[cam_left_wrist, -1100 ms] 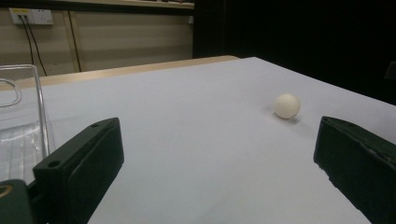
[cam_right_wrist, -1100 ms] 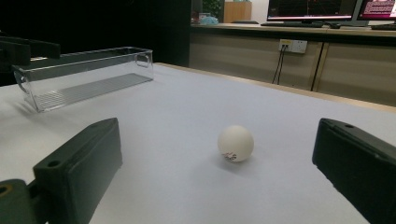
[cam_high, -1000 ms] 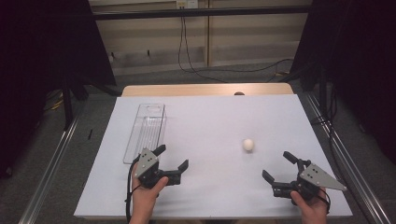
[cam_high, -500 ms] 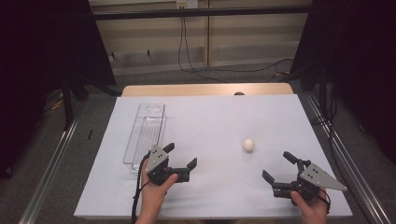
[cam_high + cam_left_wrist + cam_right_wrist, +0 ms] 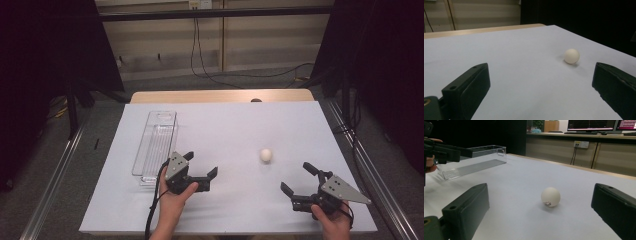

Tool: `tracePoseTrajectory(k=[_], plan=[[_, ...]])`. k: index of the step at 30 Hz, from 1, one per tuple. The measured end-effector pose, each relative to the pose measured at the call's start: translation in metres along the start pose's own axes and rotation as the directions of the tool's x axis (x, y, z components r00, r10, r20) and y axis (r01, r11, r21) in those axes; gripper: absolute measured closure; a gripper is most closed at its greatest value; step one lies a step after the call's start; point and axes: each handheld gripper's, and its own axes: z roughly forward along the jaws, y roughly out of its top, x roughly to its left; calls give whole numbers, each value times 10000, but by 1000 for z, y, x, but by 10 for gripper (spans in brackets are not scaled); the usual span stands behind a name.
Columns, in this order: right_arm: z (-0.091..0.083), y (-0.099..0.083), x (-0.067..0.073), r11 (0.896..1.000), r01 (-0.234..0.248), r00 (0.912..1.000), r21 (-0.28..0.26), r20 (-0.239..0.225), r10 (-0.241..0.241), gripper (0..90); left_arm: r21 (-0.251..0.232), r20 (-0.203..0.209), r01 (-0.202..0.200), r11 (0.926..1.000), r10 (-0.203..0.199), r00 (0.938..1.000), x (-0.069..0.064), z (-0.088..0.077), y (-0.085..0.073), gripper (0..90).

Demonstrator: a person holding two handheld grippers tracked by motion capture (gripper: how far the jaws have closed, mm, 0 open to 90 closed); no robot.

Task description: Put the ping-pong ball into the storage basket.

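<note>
A white ball [image 5: 266,155] is seen resting on the white table cover [image 5: 225,125], a little toward 4 o'clock of the table's middle, touched by neither gripper. The left gripper [image 5: 203,166] is held above the near part of the cover, at about 8 o'clock from the ball, with its jaws spread wide apart and nothing between them. Compared with one second ago, this gripper has been carried toward 3 o'clock, away from the near end of the clear plastic tray [image 5: 155,142] and closer to the ball, and it has been turned so that its jaws face the ball. In the left gripper view the ball [image 5: 571,56] is shown ahead, nearer the right-hand jaw, well apart from both. The right gripper [image 5: 297,178] is kept at about 5 o'clock from the ball, in the same spot as in both earlier frames, its jaws likewise wide apart and empty. In the right gripper view the ball [image 5: 550,197] is seen between the lines of the two jaws but beyond their tips, dark print being visible low on its face, and the tray [image 5: 471,161] lies farther off at 10 o'clock.
</note>
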Motion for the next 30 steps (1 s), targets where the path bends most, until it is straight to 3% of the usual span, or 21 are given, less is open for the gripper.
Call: tracePoseTrajectory(k=[30], plan=[[2,0,1,10000,-14,10000,19,-16,14,11,528,36,-290,9982,288,9996,-7,30,8,25]])
